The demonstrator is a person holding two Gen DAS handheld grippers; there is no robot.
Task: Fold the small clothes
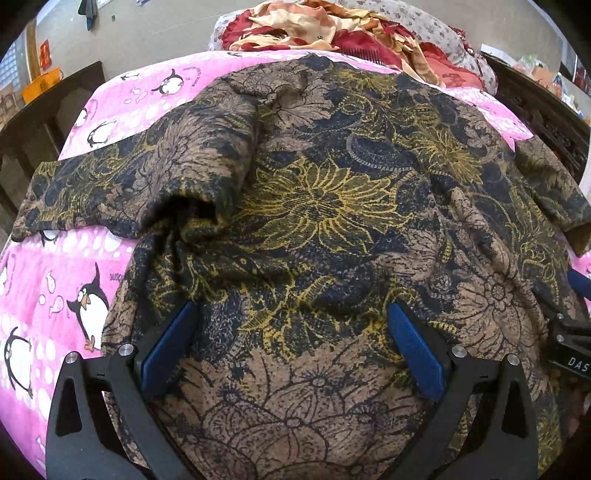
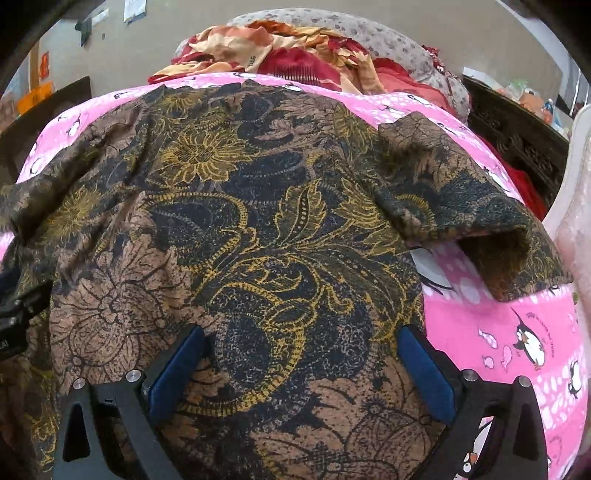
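A brown, black and yellow floral shirt [image 1: 317, 206] lies spread on a pink penguin-print blanket [image 1: 48, 295], wrinkled in the middle. Its left sleeve [image 1: 92, 188] sticks out sideways. In the right wrist view the same shirt [image 2: 236, 229] fills the frame, with its right sleeve [image 2: 461, 206] lying out over the blanket [image 2: 491, 332]. My left gripper [image 1: 291, 314] is open, its blue fingers [image 1: 170, 339] wide apart over the shirt's lower part. My right gripper [image 2: 303, 336] is also open over the lower hem area. Neither holds cloth.
A heap of red, cream and orange clothes [image 1: 332, 33] sits beyond the shirt. Dark carved wooden furniture [image 1: 543, 107] stands at the right, and a dark wooden frame [image 1: 44, 122] at the left. My right gripper's body [image 1: 569, 343] shows at the left view's right edge.
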